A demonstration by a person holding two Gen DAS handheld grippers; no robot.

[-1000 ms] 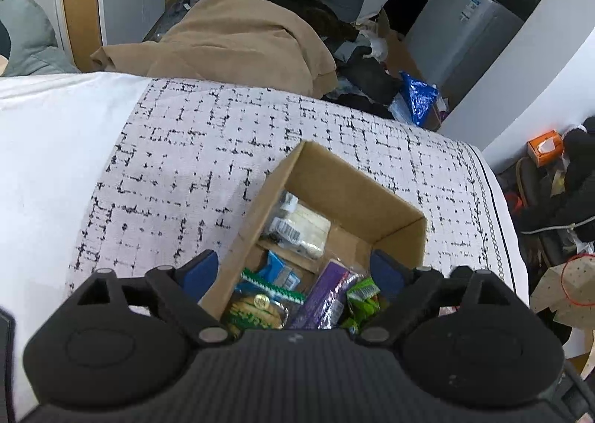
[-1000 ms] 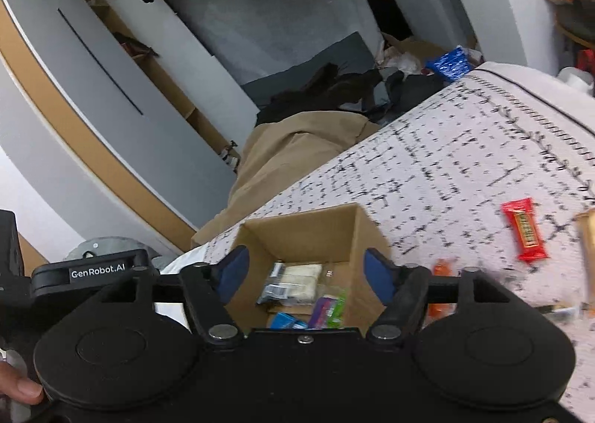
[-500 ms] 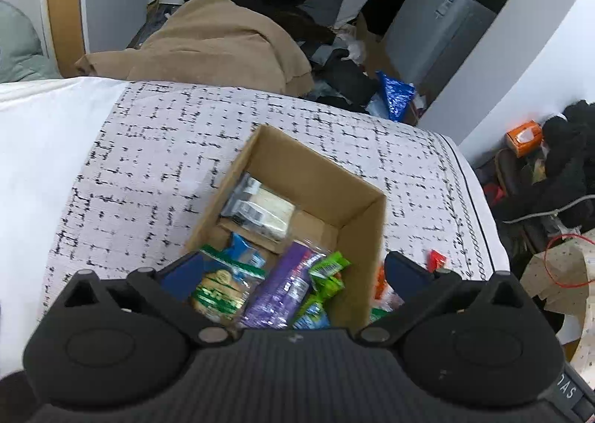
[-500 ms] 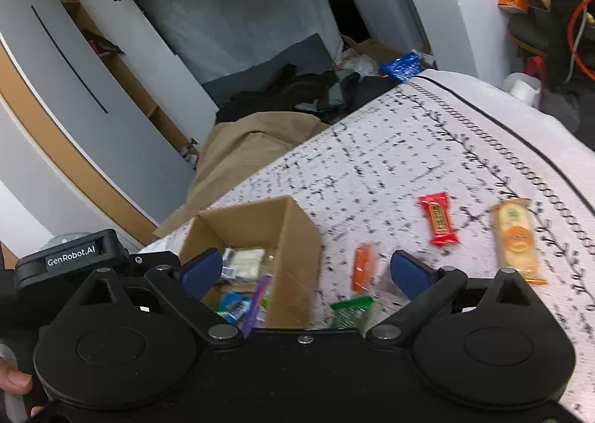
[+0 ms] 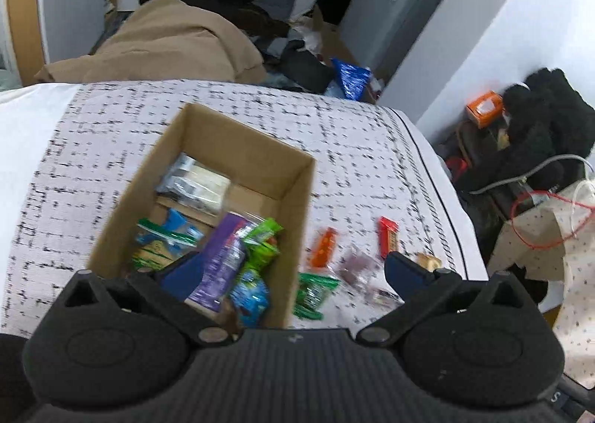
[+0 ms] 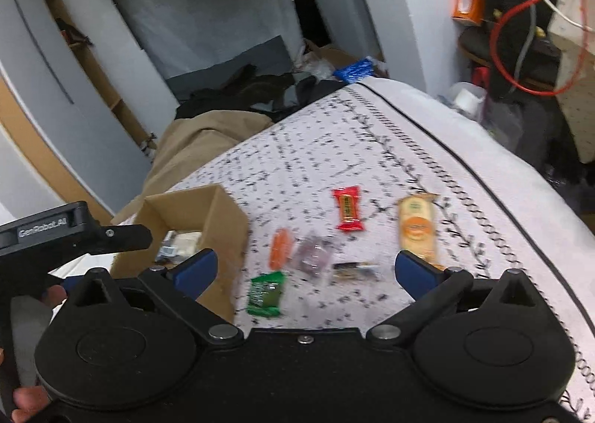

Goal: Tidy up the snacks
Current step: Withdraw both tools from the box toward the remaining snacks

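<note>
An open cardboard box point(image 5: 290, 177) point(image 6: 223, 211) sits on the patterned bedspread, holding several snack packets, among them a purple one point(image 5: 219, 263). Loose snacks lie to its right: a green packet point(image 6: 266, 292) point(image 5: 312, 294), an orange one point(image 6: 280, 248) point(image 5: 323, 246), a red bar point(image 6: 347, 209) point(image 5: 388, 242), a tan cracker pack point(image 6: 416, 227), a clear purplish pouch point(image 6: 312, 253) and a small dark piece point(image 6: 353, 270). My left gripper point(image 5: 293, 274) hangs open over the box's near right corner. My right gripper point(image 6: 306, 270) is open above the loose snacks, empty.
The bedspread point(image 6: 334, 133) ends at a dark piped border point(image 6: 494, 192) on the right, with clutter, cables and dark bags point(image 5: 539, 125) beyond. A tan blanket point(image 5: 167, 43) and clothes pile up behind the bed. A hand point(image 6: 26, 397) holds the left gripper's body point(image 6: 44, 229).
Both views have swung right: the box has slid left in each and the loose snacks have come into sight. Both grippers' fingers have spread wider.
</note>
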